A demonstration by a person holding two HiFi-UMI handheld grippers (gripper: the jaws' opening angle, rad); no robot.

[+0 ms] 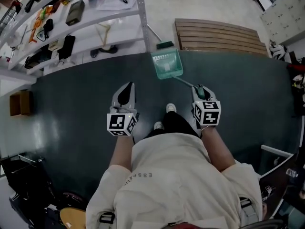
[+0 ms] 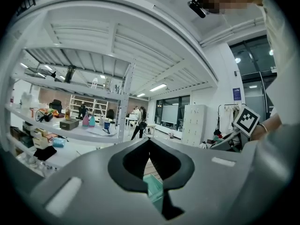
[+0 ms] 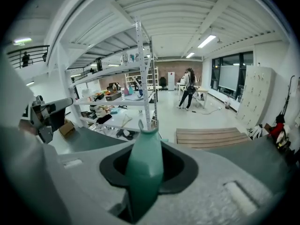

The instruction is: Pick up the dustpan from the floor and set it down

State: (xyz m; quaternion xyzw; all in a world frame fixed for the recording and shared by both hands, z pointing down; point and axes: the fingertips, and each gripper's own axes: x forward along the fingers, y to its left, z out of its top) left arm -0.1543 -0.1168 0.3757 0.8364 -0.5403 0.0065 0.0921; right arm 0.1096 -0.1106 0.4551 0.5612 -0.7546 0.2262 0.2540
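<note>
The green dustpan (image 1: 167, 63) hangs tilted over the dark floor mat (image 1: 71, 109), its thin handle running back toward me. My right gripper (image 1: 200, 90) is shut on the handle's grip end. In the right gripper view the green handle (image 3: 145, 165) stands between the jaws of the right gripper (image 3: 143, 172) and fills the gap. My left gripper (image 1: 127, 87) is held to the left of the dustpan, apart from it, with its fingers meeting at the tips and nothing in them. In the left gripper view, below the left gripper (image 2: 149, 142), a corner of the dustpan (image 2: 152, 189) shows.
A white shelf rack (image 1: 128, 13) with several small items stands at the far left. A slatted wooden platform (image 1: 219, 35) lies behind the mat. A small green block (image 1: 165, 45) sits by the rack's post. A cardboard box (image 1: 21, 103) stands at the left. My shoes (image 1: 170, 109) are on the mat.
</note>
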